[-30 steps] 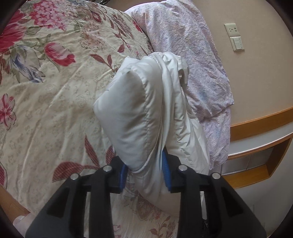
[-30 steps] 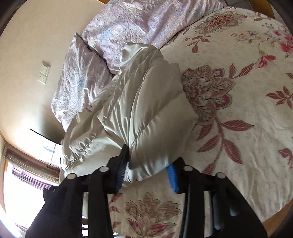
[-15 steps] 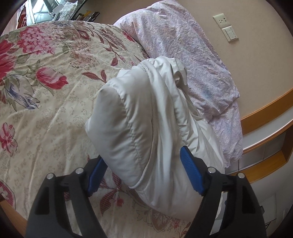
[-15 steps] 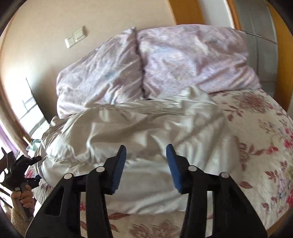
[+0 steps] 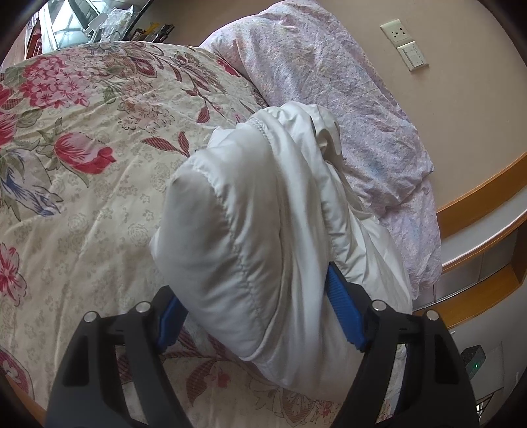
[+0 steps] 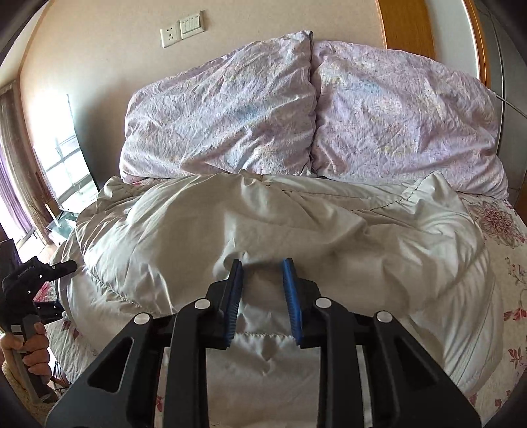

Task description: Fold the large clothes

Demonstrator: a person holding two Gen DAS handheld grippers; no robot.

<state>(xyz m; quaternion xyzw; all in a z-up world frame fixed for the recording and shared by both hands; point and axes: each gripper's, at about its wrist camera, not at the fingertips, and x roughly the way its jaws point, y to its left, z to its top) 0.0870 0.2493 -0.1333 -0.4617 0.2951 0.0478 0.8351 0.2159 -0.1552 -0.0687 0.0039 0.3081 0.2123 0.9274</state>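
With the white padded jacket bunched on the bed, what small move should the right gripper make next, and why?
Probably finish pinching the fold in front of it. The right gripper is closing, its pads either side of a raised fold of the white jacket but not visibly pressing it. The left gripper stands wide around the jacket's other end, so nothing holds the jacket.

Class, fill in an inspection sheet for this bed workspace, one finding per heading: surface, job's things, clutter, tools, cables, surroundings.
Surface: floral bedspread covering the bed.
Job's things: white padded garment lying bunched across the bed, below the pillows.
Clutter: two lilac pillows at the wall; nothing else seen on the bed.
Tools: left tool open, garment end between its pads; right tool closing over a fold of the garment, pads not yet pressing.
Cables: thin cable beside the right-hand pillow.
Surroundings: wall socket and switch, window, wooden ledge.
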